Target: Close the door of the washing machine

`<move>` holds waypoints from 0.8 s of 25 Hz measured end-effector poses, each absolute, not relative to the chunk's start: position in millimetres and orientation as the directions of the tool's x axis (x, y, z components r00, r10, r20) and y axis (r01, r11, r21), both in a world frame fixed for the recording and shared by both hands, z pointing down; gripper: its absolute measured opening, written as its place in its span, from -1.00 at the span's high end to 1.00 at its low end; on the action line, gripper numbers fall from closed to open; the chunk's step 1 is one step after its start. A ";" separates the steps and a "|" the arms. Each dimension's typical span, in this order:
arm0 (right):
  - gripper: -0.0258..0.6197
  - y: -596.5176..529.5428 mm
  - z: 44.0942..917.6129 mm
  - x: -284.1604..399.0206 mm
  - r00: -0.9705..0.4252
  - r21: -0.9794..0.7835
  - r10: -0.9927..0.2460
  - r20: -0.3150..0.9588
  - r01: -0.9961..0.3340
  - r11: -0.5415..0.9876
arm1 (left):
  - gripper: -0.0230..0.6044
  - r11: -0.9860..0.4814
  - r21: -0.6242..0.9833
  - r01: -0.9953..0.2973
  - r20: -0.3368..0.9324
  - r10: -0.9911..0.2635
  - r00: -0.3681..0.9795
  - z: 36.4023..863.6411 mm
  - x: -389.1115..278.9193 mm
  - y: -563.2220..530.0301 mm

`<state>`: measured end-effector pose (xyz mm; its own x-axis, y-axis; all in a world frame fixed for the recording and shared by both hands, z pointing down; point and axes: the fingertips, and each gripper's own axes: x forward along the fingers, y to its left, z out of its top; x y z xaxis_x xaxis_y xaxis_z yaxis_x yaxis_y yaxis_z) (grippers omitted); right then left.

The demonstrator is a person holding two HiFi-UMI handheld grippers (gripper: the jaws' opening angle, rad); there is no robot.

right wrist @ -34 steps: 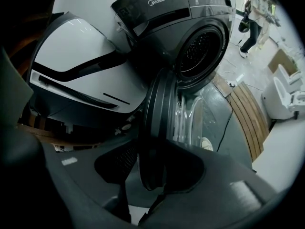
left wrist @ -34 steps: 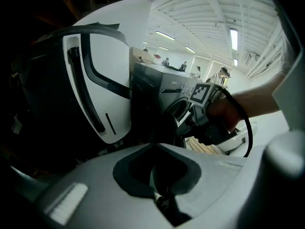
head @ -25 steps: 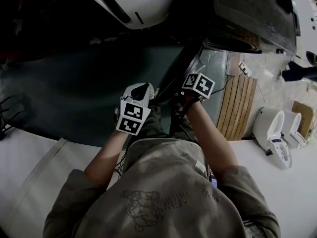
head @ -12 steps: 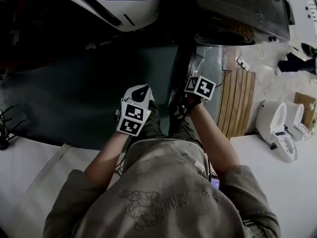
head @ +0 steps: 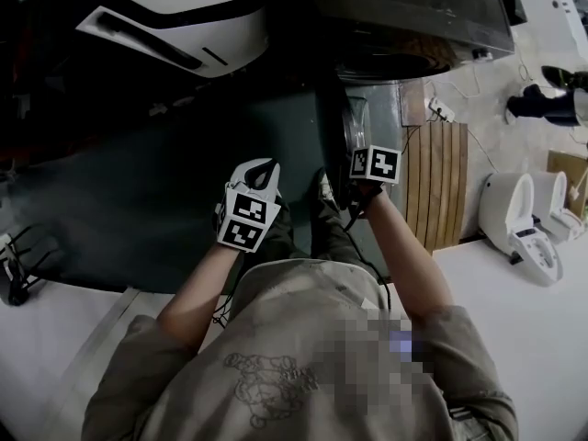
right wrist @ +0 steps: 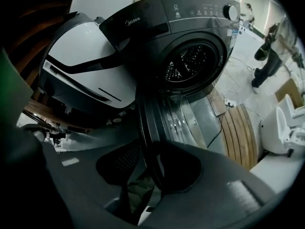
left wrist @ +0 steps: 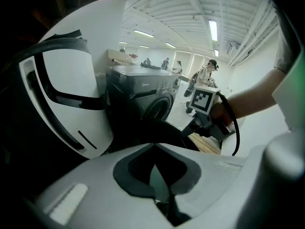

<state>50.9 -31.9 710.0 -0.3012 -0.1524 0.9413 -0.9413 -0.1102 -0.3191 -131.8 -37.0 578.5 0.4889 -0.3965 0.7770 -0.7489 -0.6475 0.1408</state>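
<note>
In the head view, the washing machine [head: 413,7] stood at the top, its door [head: 335,136] open and seen edge-on, running down toward the person. The right hand-held gripper [head: 356,184] sat at the lower end of the door's rim. A second earlier the door had lain slanted across the picture. Now it stood nearly straight up it, and the right hand had come across with it, so the swing toward the machine seemed under way but not finished. The left hand-held gripper [head: 261,167] hung just beside the door over the dark floor [head: 138,182], not touching the door.

In the left gripper view, that gripper's jaws were pressed together with nothing between them. Beyond them the machine's front showed, with the right hand at the door.

In the right gripper view, the door's dark rim ran between the jaws, which pinched it. They had just eased slightly wider, with the rim still between them. The drum opening [right wrist: 193,63] gaped beyond, well apart from the door, so the latch was probably still some way off.
</note>
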 end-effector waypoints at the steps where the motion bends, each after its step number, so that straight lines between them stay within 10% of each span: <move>1: 0.41 -33.1 710.1 57.3 -0.302 -0.317 -0.149 0.942 -0.944 -0.091 | 0.92 -0.652 0.139 -0.745 0.776 -0.396 0.491 577.9 -126.7 -40.2; 20: 0.42 -84.9 706.0 178.6 -0.112 -0.053 -0.163 0.980 -0.942 0.332 | 0.93 -0.696 0.120 -0.708 0.780 -0.375 0.501 590.5 -41.8 -85.5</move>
<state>178.6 -84.9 706.0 -0.1123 -0.1630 0.9802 -0.9419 0.3318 -0.0527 -41.8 -85.5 590.5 0.5010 -0.3754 0.7798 -0.7081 -0.6959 0.1199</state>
